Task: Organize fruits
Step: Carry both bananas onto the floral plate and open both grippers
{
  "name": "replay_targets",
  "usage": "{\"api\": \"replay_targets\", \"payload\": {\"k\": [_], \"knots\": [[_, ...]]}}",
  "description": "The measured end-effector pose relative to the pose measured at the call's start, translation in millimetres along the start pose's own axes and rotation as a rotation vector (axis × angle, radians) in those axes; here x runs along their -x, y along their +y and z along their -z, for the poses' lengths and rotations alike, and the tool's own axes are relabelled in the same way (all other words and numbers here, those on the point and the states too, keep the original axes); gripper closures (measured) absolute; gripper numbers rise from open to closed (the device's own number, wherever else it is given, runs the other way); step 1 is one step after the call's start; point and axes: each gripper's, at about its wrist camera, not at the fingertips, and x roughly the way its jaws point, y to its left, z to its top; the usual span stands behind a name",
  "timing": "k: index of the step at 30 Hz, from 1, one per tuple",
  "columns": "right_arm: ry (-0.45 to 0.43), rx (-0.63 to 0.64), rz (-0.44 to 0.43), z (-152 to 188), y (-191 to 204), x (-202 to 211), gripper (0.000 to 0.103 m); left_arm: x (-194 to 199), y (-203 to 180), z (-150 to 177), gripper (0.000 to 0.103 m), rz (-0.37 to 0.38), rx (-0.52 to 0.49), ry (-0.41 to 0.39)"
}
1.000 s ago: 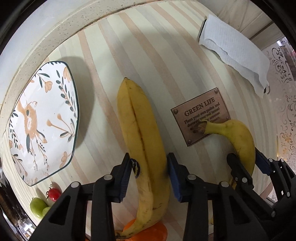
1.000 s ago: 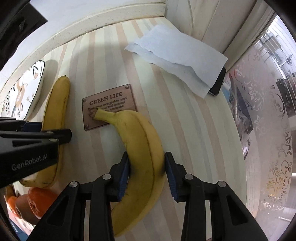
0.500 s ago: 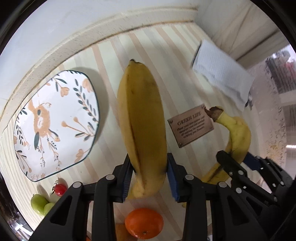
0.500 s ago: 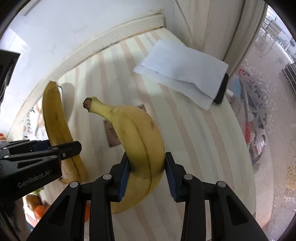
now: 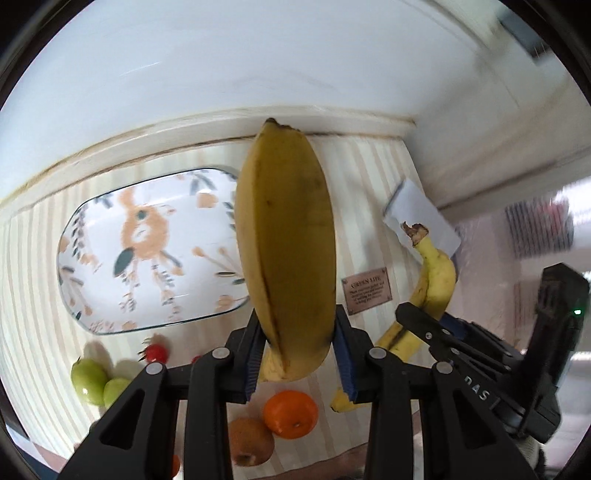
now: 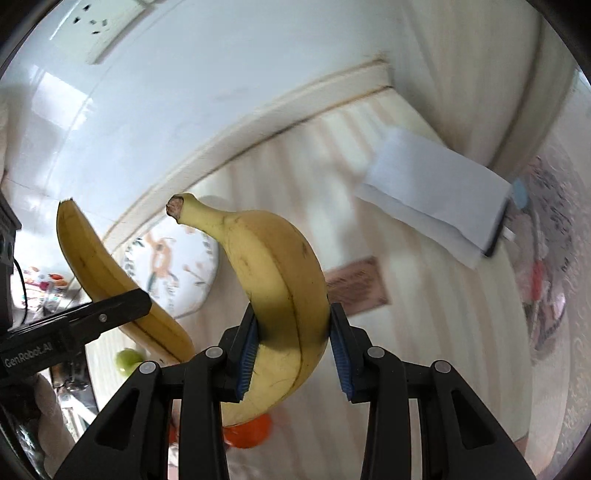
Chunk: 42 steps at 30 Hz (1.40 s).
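My left gripper is shut on a large yellow banana and holds it up above the striped table. My right gripper is shut on a second banana, also lifted; this banana shows in the left wrist view at the right. The left banana shows in the right wrist view. A floral plate lies on the table below and left of the left banana. Two green fruits, a small red fruit, an orange and a brown fruit lie near the front edge.
A brown "Green Life" plaque lies on the table right of the plate. A white paper sheet over a dark phone lies at the far right by the wall. A wall with a socket stands behind.
Both grippers have lifted their bananas off the table and risen well above it; the view now takes in the wall, and the plate and loose fruit look smaller below.
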Motion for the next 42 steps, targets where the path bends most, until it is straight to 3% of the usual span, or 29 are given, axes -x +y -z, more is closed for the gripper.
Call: {"api": "replay_targets", "payload": {"k": [10, 14, 19, 25, 28, 33, 42], "knots": [[0.085, 0.023, -0.078, -36.1, 91.4, -65.5, 0.064, 8.5, 117.3, -29.4, 0.072, 0.011, 0.249, 0.036], [0.113, -0.021, -0.088, -48.4, 115.0, -93.1, 0.064, 2.4, 168.4, -37.0, 0.072, 0.072, 0.4, 0.06], [0.147, -0.017, -0.037, -53.8, 141.0, -126.4, 0.064, -9.2, 205.0, -42.7, 0.072, 0.164, 0.528, 0.101], [0.176, -0.01, 0.029, -56.3, 156.1, -156.8, 0.064, -32.3, 227.1, -46.8, 0.071, 0.196, 0.596, 0.158], [0.192, 0.024, 0.065, -58.7, 164.0, -169.2, 0.064, -38.7, 224.7, -50.6, 0.071, 0.194, 0.59, 0.19], [0.205, 0.1, 0.144, -60.4, 181.6, -188.8, 0.063, -54.5, 204.6, -66.2, 0.071, 0.052, 0.459, 0.27], [0.267, 0.105, 0.148, -68.3, 186.3, -214.2, 0.061, -71.9, 183.6, -75.7, 0.068, 0.016, 0.396, 0.298]]}}
